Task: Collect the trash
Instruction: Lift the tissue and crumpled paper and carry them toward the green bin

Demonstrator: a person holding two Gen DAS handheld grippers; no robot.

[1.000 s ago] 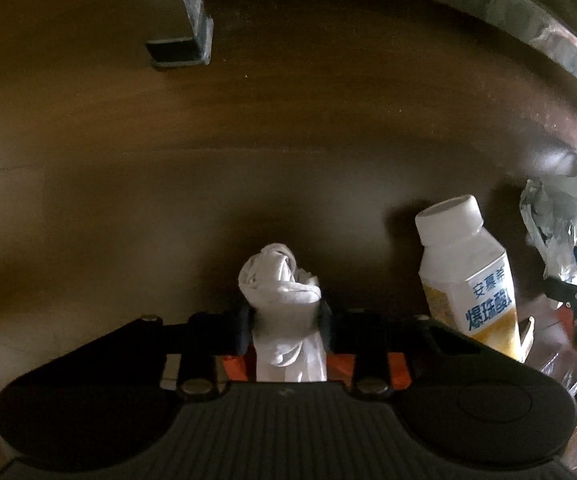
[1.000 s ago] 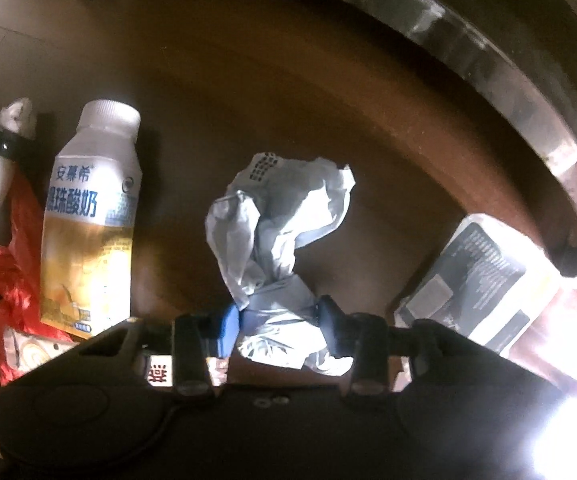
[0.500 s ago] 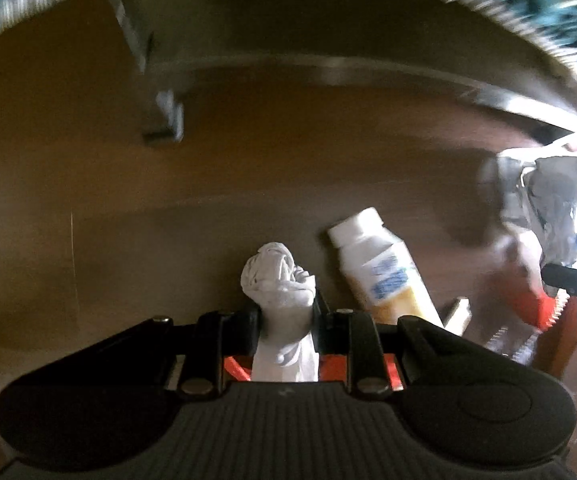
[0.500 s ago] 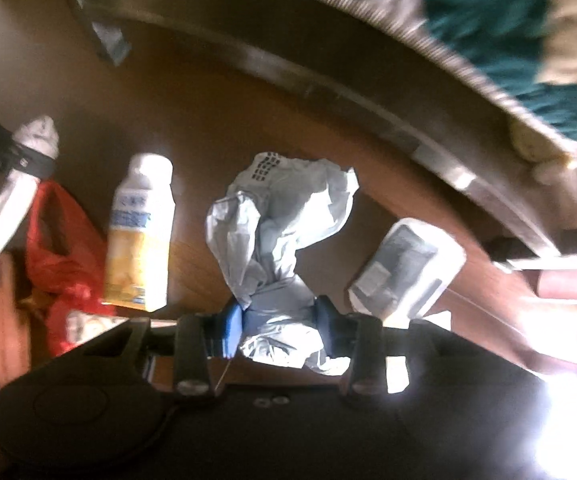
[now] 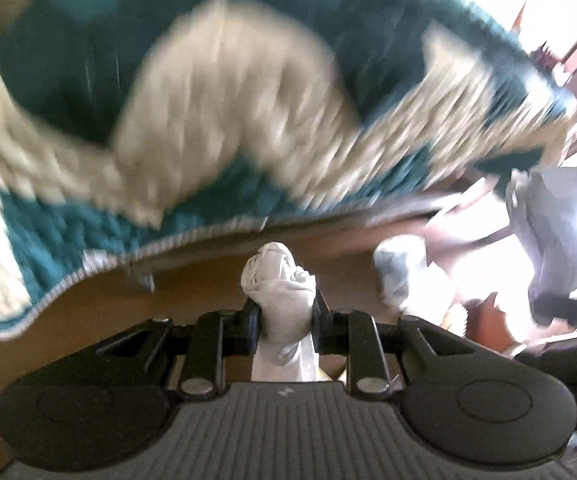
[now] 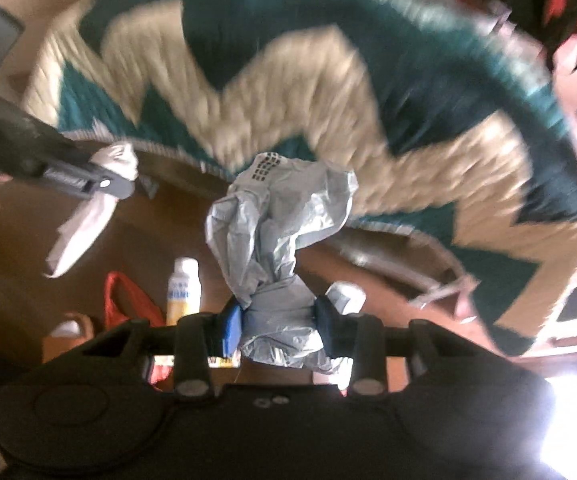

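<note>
While each hand-held gripper pinches trash, left [image 5: 284,316] tissue [image 5: 278,276], right [image 6: 277,322] wrapper [image 6: 276,232], only right view shows bottle [image 6: 184,292].

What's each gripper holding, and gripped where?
Left gripper: white tissue wad, pinched mid-length. Right gripper: crumpled grey wrapper, pinched near its lower end.

No text can be read here. The bottle [image 6: 183,290] standing on the floor carries a blue-printed label over a yellow band, but blur leaves its characters illegible. The crumpled grey wrapper [image 6: 278,216] shows a dark grid of small squares near its top, not letters.
</note>
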